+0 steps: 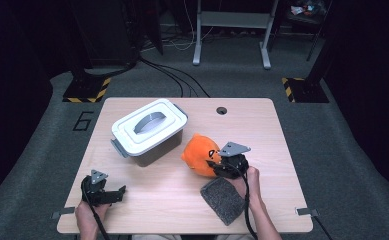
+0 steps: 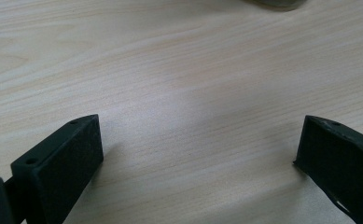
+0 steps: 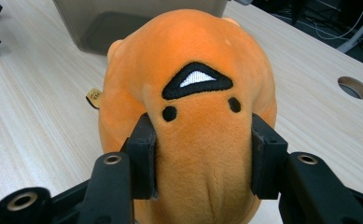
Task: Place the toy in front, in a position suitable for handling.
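An orange plush toy [image 1: 199, 154] with a stitched black face lies on the wooden table [image 1: 252, 125], just right of the box. My right gripper [image 1: 217, 165] is shut on the plush toy [image 3: 193, 84]; in the right gripper view both black pads press into its soft body below the face. My left gripper [image 1: 119, 192] rests near the table's front left edge, jaws wide apart. In the left gripper view my left gripper [image 2: 198, 149] has nothing but bare wood between its fingers [image 2: 72, 154].
A white-lidded plastic box [image 1: 149, 129] with a grey handle stands at the table's middle left. A dark grey pad [image 1: 223, 199] lies by the front edge under my right hand. A round cable hole [image 1: 221, 110] sits near the far edge.
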